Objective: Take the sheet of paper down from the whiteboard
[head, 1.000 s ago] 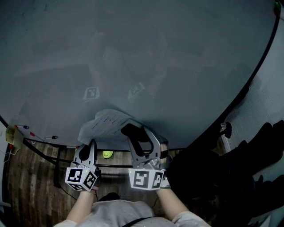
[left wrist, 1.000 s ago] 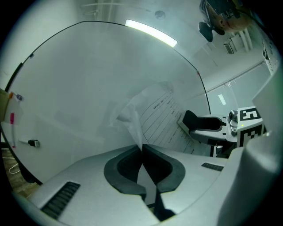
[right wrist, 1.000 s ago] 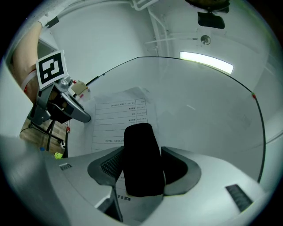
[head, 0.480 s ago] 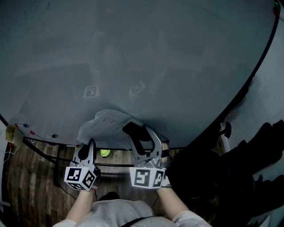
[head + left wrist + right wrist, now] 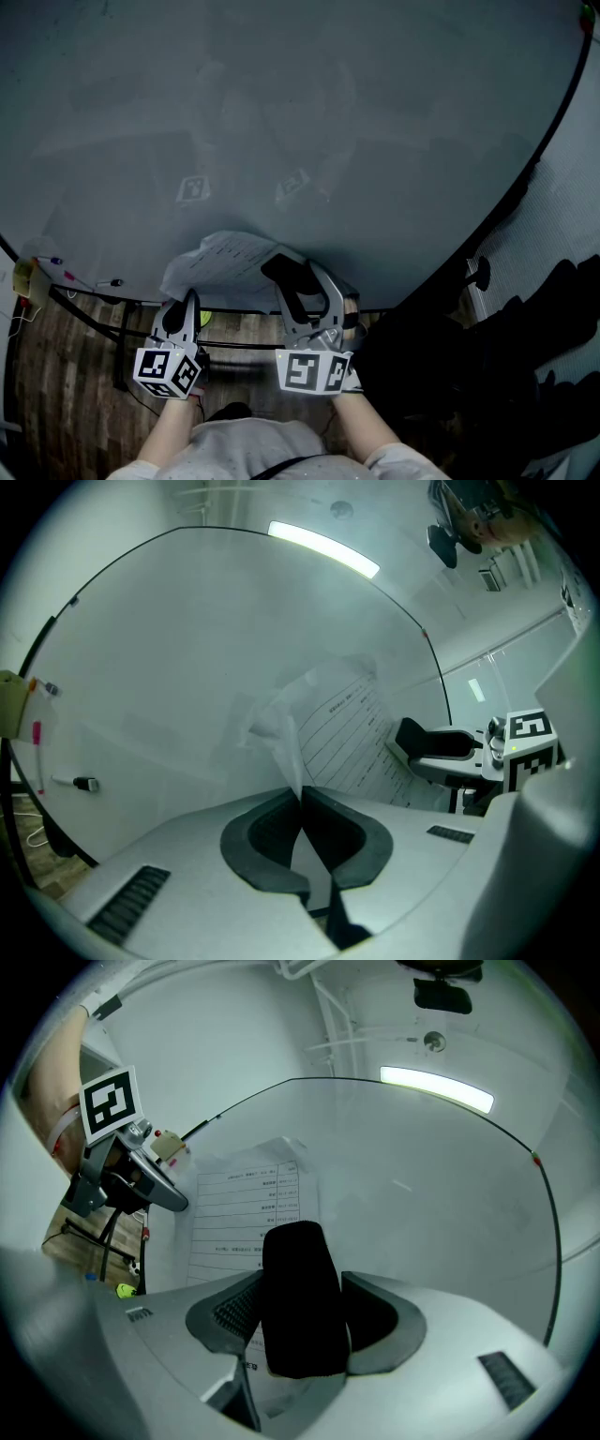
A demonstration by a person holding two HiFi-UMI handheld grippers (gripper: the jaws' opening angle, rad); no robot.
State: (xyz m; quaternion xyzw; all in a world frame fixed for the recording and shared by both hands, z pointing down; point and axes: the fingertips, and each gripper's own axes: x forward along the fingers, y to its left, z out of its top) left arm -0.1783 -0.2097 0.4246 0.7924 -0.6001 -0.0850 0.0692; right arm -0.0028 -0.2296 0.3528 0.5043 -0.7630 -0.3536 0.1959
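The printed sheet of paper lies against the lower part of the big whiteboard. My left gripper is shut on the sheet's crumpled left edge, which bulges off the board. In the left gripper view the paper runs straight into the closed left gripper. My right gripper is shut on a black oblong block over the sheet's right part. The right gripper view shows that black block in the right gripper, the paper behind it and the left gripper at its left edge.
Markers rest on the board's ledge at the left, near a yellow pad. The board's black stand rises from a wooden floor. Dark bulky things fill the right side. A small green object lies on the floor.
My left gripper has drifted slightly to the left with the paper's edge. The right gripper and the black block have kept still.
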